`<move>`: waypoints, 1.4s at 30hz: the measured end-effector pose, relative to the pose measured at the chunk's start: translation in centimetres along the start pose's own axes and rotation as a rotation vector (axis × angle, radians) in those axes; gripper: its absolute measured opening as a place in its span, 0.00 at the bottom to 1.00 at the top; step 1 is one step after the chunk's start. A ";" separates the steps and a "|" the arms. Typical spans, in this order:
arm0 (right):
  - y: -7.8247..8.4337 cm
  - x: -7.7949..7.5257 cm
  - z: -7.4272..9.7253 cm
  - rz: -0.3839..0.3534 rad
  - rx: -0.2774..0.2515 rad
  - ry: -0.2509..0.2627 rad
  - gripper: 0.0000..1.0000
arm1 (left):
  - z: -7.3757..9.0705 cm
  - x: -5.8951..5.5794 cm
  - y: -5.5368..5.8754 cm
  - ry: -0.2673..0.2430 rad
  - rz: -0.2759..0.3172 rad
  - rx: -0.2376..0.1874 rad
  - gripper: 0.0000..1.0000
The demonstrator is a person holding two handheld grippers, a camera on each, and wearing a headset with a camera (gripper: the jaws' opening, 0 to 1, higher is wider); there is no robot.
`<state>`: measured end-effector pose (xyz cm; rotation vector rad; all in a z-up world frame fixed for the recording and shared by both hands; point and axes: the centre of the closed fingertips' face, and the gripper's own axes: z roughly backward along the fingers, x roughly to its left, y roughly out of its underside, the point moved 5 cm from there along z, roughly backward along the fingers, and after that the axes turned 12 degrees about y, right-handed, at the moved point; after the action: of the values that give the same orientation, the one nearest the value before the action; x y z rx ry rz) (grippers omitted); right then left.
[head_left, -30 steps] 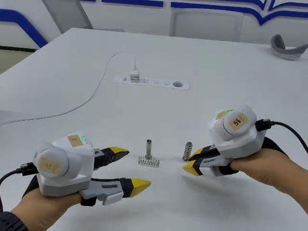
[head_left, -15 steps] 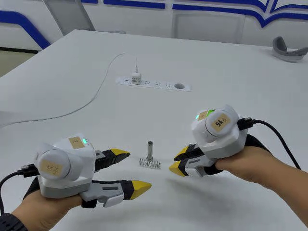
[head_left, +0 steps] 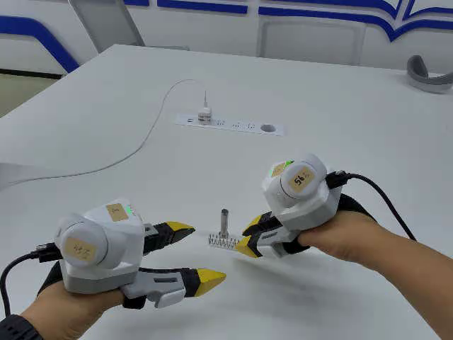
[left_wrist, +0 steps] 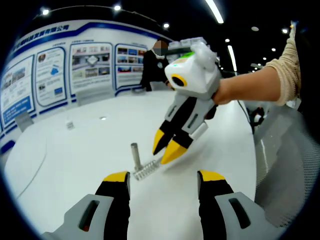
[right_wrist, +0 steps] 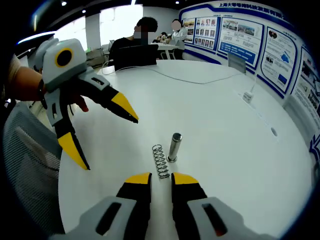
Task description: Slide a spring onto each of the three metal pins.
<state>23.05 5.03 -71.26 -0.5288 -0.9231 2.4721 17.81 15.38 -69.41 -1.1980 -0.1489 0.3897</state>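
Observation:
A short metal pin (head_left: 224, 219) stands upright on the white table (head_left: 318, 106), with a loose spring (head_left: 221, 241) lying flat at its foot. My right gripper (head_left: 248, 236) hovers just to the right of them, its yellow tips almost at the spring's end and its jaws a narrow gap apart with nothing between. In the right gripper view the spring (right_wrist: 160, 161) and pin (right_wrist: 174, 146) lie just ahead of the right gripper (right_wrist: 161, 179). My left gripper (head_left: 197, 253) is held wide open at the lower left, short of the spring (left_wrist: 146, 169) and pin (left_wrist: 135, 155).
A white power strip (head_left: 228, 125) with a plugged adapter (head_left: 205, 115) lies farther back, its cable (head_left: 134, 152) trailing off to the left. A grey curved object (head_left: 428, 74) rests at the far right edge. People sit in the background (right_wrist: 137, 40).
My right gripper has moved left to the bare pin and the lying spring, and now covers the second pin that carried a spring. The left gripper has barely moved.

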 end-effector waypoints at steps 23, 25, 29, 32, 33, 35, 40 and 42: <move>0.5 0.5 -2.0 0.004 0.057 -0.041 0.16 | 0.5 0.4 0.3 -0.016 0.010 0.007 0.54; 0.4 0.5 -2.0 0.000 0.057 -0.044 0.15 | 0.5 0.4 0.3 -0.016 0.010 0.007 0.54; 0.5 0.5 -2.0 -0.009 0.060 -0.044 0.13 | 0.5 0.3 0.3 -0.016 0.011 0.007 0.54; 0.5 0.5 -1.9 -0.013 0.064 -0.048 0.12 | 0.6 0.3 0.4 -0.017 0.010 0.007 0.54; 0.6 0.5 -1.9 -0.009 0.065 -0.047 0.12 | 0.6 0.3 0.4 -0.017 0.010 0.008 0.54; 0.6 0.6 -1.7 -0.002 0.069 -0.046 0.12 | 0.6 0.3 0.4 -0.017 0.008 0.011 0.54; 0.8 1.2 -1.0 0.041 0.077 -0.056 0.12 | 0.4 0.2 0.5 -0.011 0.004 0.017 0.53; 0.8 1.3 -0.6 0.055 0.079 -0.061 0.12 | 0.3 0.1 0.5 -0.007 0.002 0.019 0.53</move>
<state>22.05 5.53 -72.48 -0.4596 -0.8403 2.5750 17.69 15.85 -69.73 -1.1786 -0.1492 0.3963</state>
